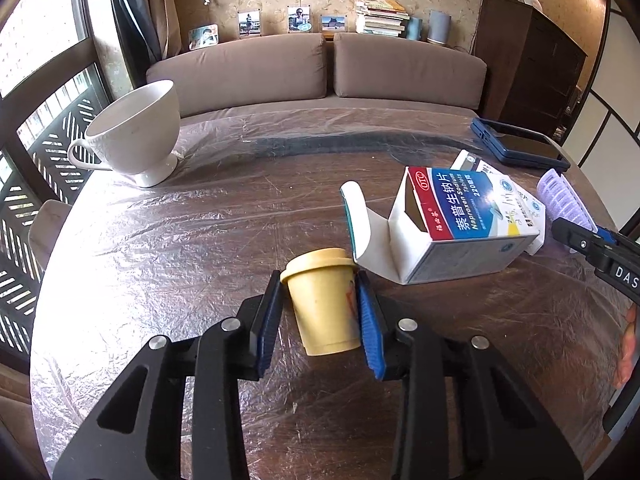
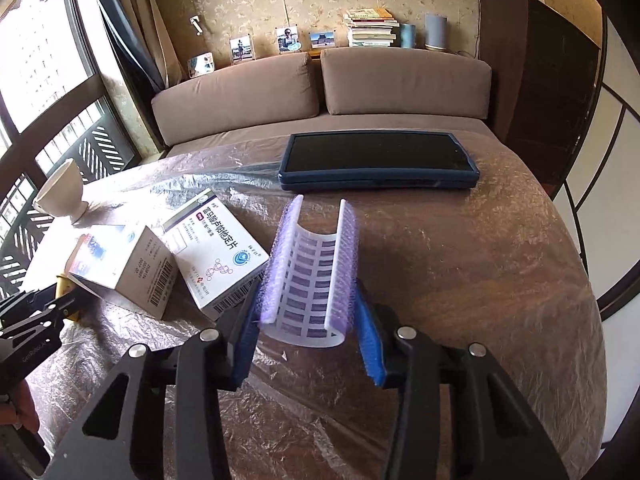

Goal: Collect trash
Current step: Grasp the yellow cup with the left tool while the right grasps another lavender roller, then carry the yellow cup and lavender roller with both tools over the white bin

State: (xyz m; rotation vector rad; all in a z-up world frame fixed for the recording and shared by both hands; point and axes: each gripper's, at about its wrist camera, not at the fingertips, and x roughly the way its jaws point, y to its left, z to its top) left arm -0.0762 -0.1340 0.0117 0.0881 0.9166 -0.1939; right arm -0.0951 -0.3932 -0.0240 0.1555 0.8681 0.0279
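Small yellow lidded paper cup (image 1: 325, 304): upright on the plastic-covered brown table (image 1: 200, 240), clamped by the left gripper (image 1: 320, 300).
Purple-and-white curved plastic sheet (image 2: 314, 276): pinched by the right gripper (image 2: 310, 308).
Nearby: open medicine box with a red and blue face (image 1: 452, 220), white ceramic cup (image 1: 136, 132), dark blue tablet (image 2: 378, 162).

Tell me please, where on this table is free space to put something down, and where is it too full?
Free: the wide patch between the white cup and the open medicine box, and the near right part of the table, below the tablet. Crowded: around both boxes, between the yellow cup and the purple roller.
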